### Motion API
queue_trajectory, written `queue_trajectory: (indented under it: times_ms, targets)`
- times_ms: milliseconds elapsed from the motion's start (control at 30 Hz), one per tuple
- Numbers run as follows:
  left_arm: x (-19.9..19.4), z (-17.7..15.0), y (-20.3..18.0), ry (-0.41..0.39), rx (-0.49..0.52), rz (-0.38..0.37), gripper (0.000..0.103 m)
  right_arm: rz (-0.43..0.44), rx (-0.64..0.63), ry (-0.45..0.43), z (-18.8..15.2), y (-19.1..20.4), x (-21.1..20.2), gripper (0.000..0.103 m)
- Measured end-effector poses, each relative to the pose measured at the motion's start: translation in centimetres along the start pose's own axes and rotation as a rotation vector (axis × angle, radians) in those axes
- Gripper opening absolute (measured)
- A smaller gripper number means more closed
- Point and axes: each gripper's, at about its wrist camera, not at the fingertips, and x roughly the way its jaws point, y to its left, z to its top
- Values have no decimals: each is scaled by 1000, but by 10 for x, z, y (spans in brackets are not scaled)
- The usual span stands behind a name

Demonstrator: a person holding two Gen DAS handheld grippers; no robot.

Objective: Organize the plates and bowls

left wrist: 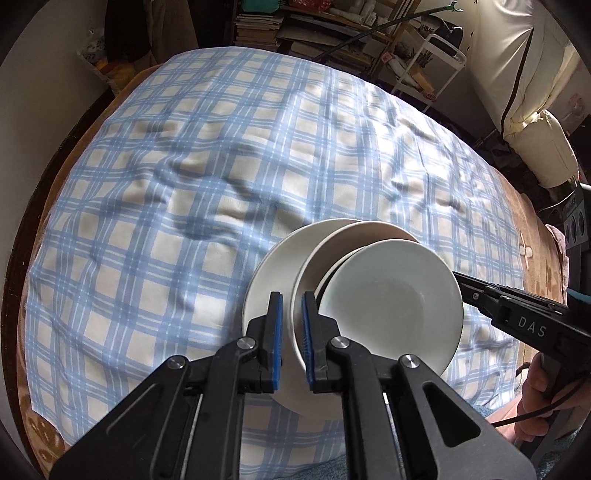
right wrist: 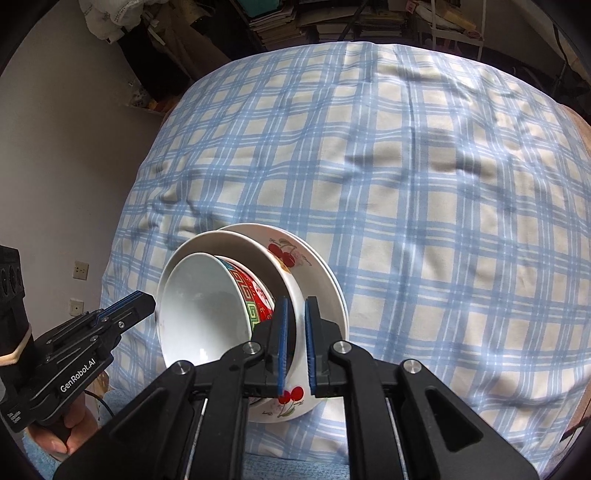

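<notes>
A stack of dishes sits near the front of the checked cloth: a white plate (left wrist: pixel 266 280) with cherry prints (right wrist: pixel 317 266) at the bottom, a larger white bowl (left wrist: pixel 351 240) (right wrist: pixel 192 251) tilted on it, and a smaller bowl (left wrist: pixel 395 295) with a red and green patterned outside (right wrist: pixel 255 295) inside that. My left gripper (left wrist: pixel 291 325) has its blue pads on either side of the larger bowl's rim, from the left. My right gripper (right wrist: pixel 295 325) has its pads on either side of the same bowl's rim, from the right; it also shows in the left wrist view (left wrist: pixel 480 291).
The blue and white checked cloth (left wrist: pixel 221 155) (right wrist: pixel 424 166) covers a brown-edged table. Shelves of books (left wrist: pixel 258 26) and a white cart (left wrist: pixel 436 62) stand behind the far edge. A grey wall (right wrist: pixel 74 166) is on the left.
</notes>
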Motion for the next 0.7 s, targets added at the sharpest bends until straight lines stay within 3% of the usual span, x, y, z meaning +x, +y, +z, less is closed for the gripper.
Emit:
queue_trajectory:
  times_ms: [100, 200, 267, 433, 600, 667, 700]
  targets:
    - [-10, -5, -1, -35, 32, 71, 13, 19, -15, -16, -5, 1, -11, 14]
    - [-22, -13, -4, -79, 64, 126, 16, -9, -60, -55, -13, 4, -28, 28]
    - [-32, -18, -6, -106, 75, 135, 18, -16, -91, -103, -19, 6, -43, 47]
    - [-64, -33, -11, -206, 59, 126, 19, -38, -173, -229, -36, 13, -78, 60]
    - [-94, -51, -25, -289, 99, 142, 21, 0, -228, -356, -54, 17, -112, 75]
    - [-106, -60, -29, -335, 111, 165, 30, 6, -256, -404, -62, 21, -123, 80]
    - [-112, -64, -30, -363, 112, 177, 41, 6, -273, -428, -67, 23, -128, 81]
